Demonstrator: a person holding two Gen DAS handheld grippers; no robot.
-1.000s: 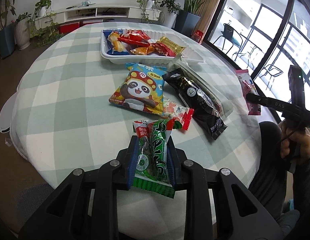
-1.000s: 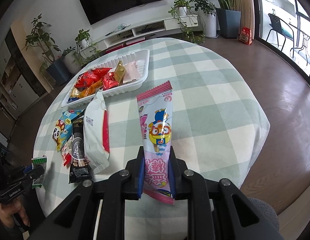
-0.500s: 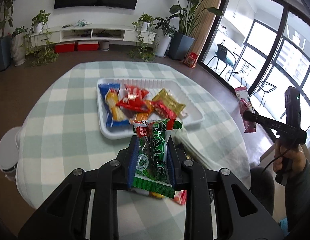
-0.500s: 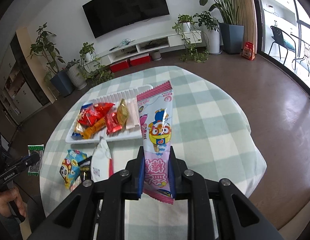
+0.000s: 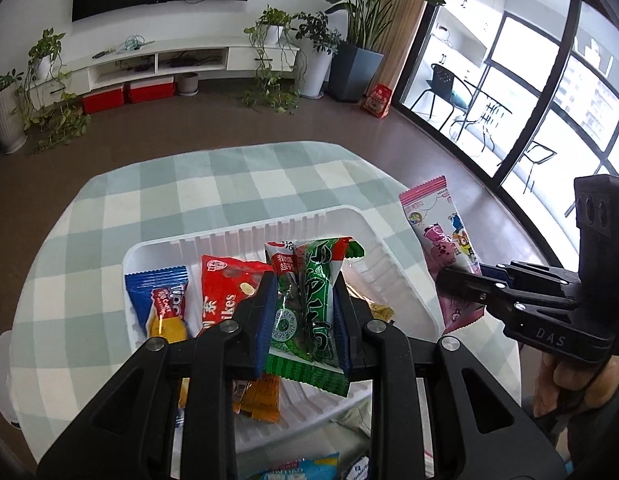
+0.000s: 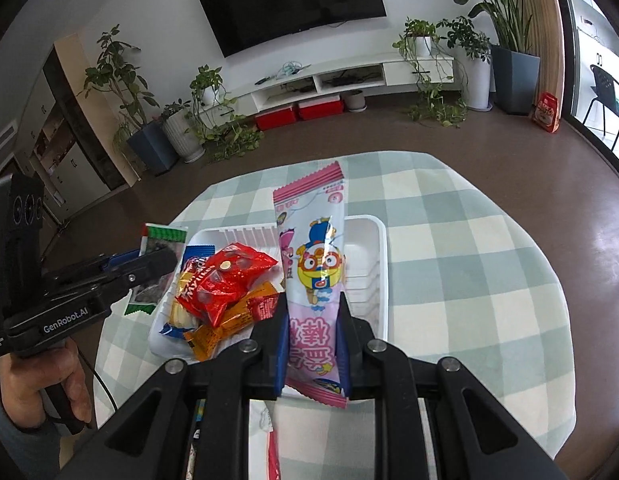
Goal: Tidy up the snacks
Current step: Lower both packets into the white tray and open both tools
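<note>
We see the tray (image 5: 393, 276) on the table (image 5: 229, 176), with packets (image 6: 225, 276) piled in its left half. Our left gripper (image 5: 305, 312) hangs over the tray, clamping a seaweed packet (image 5: 313, 300); at three o'clock, our right gripper (image 6: 312, 340) clamps a long packet (image 6: 313, 276) above the tray's right half.

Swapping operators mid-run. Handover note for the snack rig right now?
Left gripper: shut on the green snack packet, held over the white tray.
Right gripper: shut on the pink cartoon packet, also above the tray.
In the tray already: blue packet, red packet, orange packets.
Left to do: release both packets into the tray, most likely its bare right side, then fetch the packets lying on the checked tablecloth at the near edge.
</note>
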